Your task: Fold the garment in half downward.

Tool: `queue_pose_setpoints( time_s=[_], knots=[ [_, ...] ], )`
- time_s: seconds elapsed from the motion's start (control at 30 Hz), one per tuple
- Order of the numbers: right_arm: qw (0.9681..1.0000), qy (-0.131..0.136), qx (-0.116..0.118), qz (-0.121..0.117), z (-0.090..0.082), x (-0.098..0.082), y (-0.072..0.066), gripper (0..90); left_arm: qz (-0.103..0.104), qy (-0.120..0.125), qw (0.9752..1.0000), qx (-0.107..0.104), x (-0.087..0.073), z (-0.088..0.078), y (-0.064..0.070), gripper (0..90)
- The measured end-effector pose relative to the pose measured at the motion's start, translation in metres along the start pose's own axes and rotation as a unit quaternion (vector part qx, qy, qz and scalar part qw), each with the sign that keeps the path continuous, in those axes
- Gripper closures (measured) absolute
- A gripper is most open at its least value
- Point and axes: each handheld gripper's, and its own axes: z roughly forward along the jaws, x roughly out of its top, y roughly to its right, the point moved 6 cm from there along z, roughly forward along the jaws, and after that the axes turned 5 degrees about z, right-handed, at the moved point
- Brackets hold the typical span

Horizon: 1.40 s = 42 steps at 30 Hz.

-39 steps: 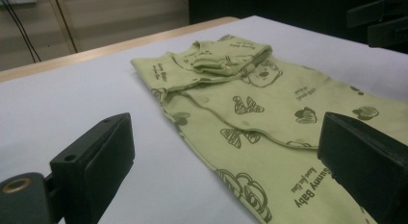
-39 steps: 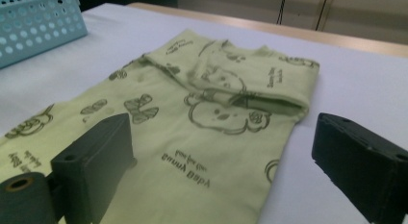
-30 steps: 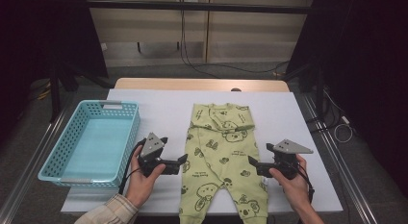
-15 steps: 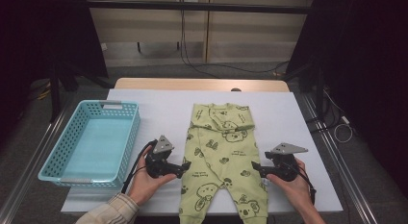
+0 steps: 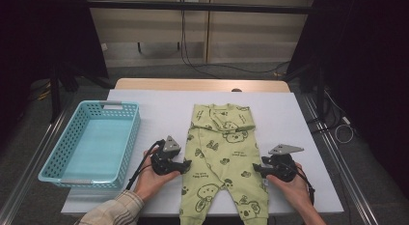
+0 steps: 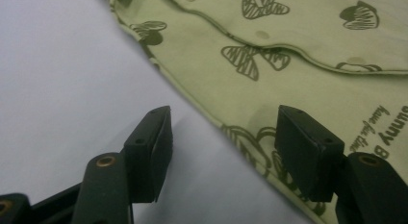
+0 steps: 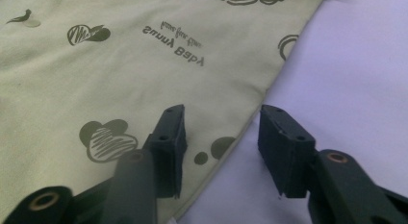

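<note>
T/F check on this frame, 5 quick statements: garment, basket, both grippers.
1. The green baby garment lies flat on the white table. True.
2. The blue basket holds folded clothes. False: nothing lies in it.
3. The left gripper has one jaw over the table and one over the garment's edge. True; its jaws have just been closing and the pads do not yet pinch the cloth.
4. The right gripper sits at the garment's neckline. False: it straddles the side edge down by the leg.
5. The basket stands to the right of the garment. False: it stands to the left in the high view.
</note>
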Motion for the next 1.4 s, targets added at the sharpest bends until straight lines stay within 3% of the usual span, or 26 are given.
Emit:
queue_pose_setpoints(
  time_s=[0.07,0.13,0.23,0.33,0.4,0.5,0.57,0.7,0.77,0.93,1.13,1.3,1.4],
  knots=[
    [1.0,-0.002,0.003,-0.004,0.0,0.0,-0.002,60.4,0.005,0.007,0.9999,-0.006,0.001,0.001,0.003,41.1],
    [0.9999,-0.006,0.008,-0.011,0.0,0.001,-0.004,67.9,0.011,0.009,0.9998,-0.013,0.001,0.001,0.007,49.6],
    [0.9999,-0.007,0.014,-0.004,0.0,0.002,-0.004,79.4,0.014,0.007,0.9994,-0.029,0.003,0.0,0.01,60.1],
    [0.9995,-0.008,0.031,0.004,0.0,0.002,-0.003,87.1,0.007,0.001,0.9987,-0.05,0.002,-0.003,0.011,75.6],
    [0.9994,-0.011,0.03,0.012,-0.001,0.001,-0.003,87.9,0.016,0.008,0.9989,-0.042,0.002,-0.002,0.014,86.5],
    [0.9996,-0.001,0.027,-0.001,-0.002,0.001,0.001,88.2,0.008,0.001,0.999,-0.044,0.002,-0.003,0.013,87.8],
    [0.9995,-0.007,0.029,0.004,-0.003,-0.001,0.0,88.3,0.004,0.002,0.999,-0.044,0.001,-0.004,0.013,88.0],
    [0.9994,-0.008,0.034,-0.001,-0.006,-0.002,-0.003,88.5,0.008,-0.008,0.9986,-0.052,0.0,-0.007,0.015,88.0],
    [0.9993,-0.007,0.037,-0.002,-0.008,-0.002,-0.005,88.5,0.009,0.0,0.9989,-0.046,0.0,-0.007,0.016,88.0],
    [0.9993,-0.006,0.036,-0.005,-0.012,-0.005,-0.006,88.6,0.001,0.002,0.9984,-0.057,-0.003,-0.013,0.019,87.9],
    [0.999,-0.004,0.043,-0.009,-0.02,-0.011,-0.011,88.6,0.007,-0.006,0.9979,-0.064,-0.009,-0.021,0.025,87.9],
    [0.9991,-0.006,0.042,-0.008,-0.026,-0.018,-0.015,88.5,0.016,0.002,0.9973,-0.072,-0.01,-0.028,0.035,87.8],
    [0.9989,-0.006,0.044,-0.018,-0.03,-0.022,-0.019,88.5,0.02,-0.005,0.9967,-0.078,-0.013,-0.032,0.039,87.6]
  ],
)
